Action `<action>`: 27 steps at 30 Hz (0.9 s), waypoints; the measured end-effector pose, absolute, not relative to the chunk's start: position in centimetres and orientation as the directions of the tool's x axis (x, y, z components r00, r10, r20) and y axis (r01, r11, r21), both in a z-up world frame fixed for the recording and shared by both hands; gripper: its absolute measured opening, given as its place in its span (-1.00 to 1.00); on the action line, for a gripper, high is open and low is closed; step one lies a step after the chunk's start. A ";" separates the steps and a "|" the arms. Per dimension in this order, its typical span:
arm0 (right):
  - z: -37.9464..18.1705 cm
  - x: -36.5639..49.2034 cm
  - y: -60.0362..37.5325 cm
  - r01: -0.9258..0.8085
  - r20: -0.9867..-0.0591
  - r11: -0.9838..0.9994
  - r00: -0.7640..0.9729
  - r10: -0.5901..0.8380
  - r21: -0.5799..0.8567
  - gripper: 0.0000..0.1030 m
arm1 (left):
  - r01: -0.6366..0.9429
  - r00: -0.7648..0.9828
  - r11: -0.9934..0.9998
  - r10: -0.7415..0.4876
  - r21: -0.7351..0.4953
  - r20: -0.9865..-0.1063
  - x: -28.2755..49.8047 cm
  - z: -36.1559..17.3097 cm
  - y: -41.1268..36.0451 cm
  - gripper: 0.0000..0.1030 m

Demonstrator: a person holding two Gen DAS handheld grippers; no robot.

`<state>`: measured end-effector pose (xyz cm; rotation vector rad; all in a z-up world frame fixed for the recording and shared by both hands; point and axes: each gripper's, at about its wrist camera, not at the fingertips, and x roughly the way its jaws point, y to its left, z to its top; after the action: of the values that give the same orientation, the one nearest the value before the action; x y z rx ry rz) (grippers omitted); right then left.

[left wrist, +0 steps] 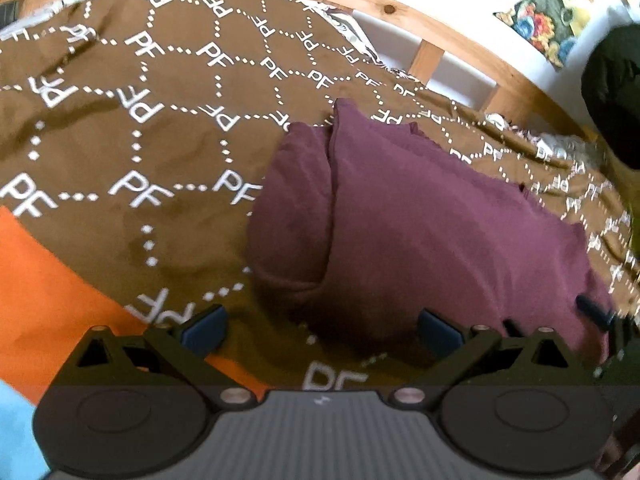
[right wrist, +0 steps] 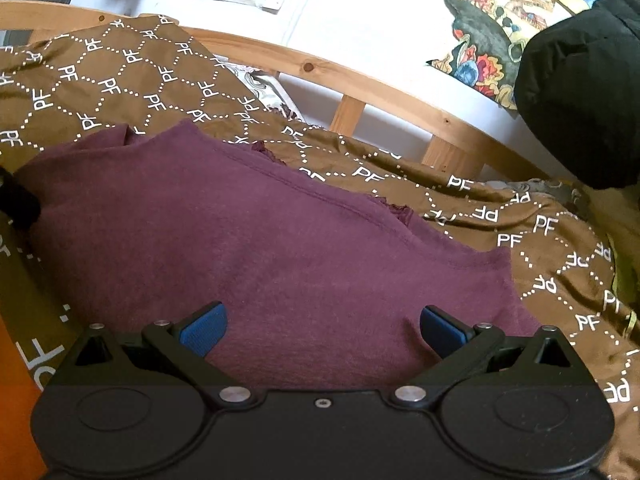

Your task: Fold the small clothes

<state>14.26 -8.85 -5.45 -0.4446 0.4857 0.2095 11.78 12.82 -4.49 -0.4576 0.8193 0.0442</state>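
garment: maroon shirt (left wrist: 420, 220) lay partly folded on brown PF-print blanket (left wrist: 120, 140) on the bed, one flap doubled over at its left side
left claw (left wrist: 322, 330): spread wide, held nothing, hovered at shirt's near edge
right claw (right wrist: 324, 328): spread wide, empty, above the shirt
backdrop: wooden bed rail (right wrist: 360, 80), orange cloth (left wrist: 48, 300) near left claw

Below the maroon garment (right wrist: 280, 248), its near hem disappears behind the right tongs (right wrist: 323, 330), and to its left a dark object (right wrist: 18, 202), cut by the edge, stays unidentifiable.
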 end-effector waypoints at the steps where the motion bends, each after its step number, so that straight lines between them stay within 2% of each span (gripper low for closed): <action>1: -5.5 14.3 -8.9 -0.297 -0.493 0.884 0.865 0.090 -0.360 0.99 | -0.218 0.686 0.892 -0.149 -0.397 -0.712 12.2 -4.6 13.0 0.99; 10: -5.5 14.2 -8.8 -0.298 -0.491 0.884 0.866 0.091 -0.361 0.99 | -0.286 0.675 0.817 -0.200 -0.501 -0.711 15.6 -5.6 15.4 0.99; 21: -5.5 14.3 -8.9 -0.299 -0.493 0.886 0.865 0.095 -0.355 0.99 | -0.242 0.673 0.878 -0.155 -0.414 -0.723 15.4 -5.7 13.4 0.99; 27: -5.5 14.3 -9.0 -0.300 -0.493 0.886 0.865 0.096 -0.354 0.99 | -0.235 0.670 0.884 -0.154 -0.405 -0.726 15.3 -5.5 13.4 0.99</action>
<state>14.29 -8.96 -5.49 -0.4380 0.4855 0.2146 15.33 13.41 -5.54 -0.4998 0.8447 0.0478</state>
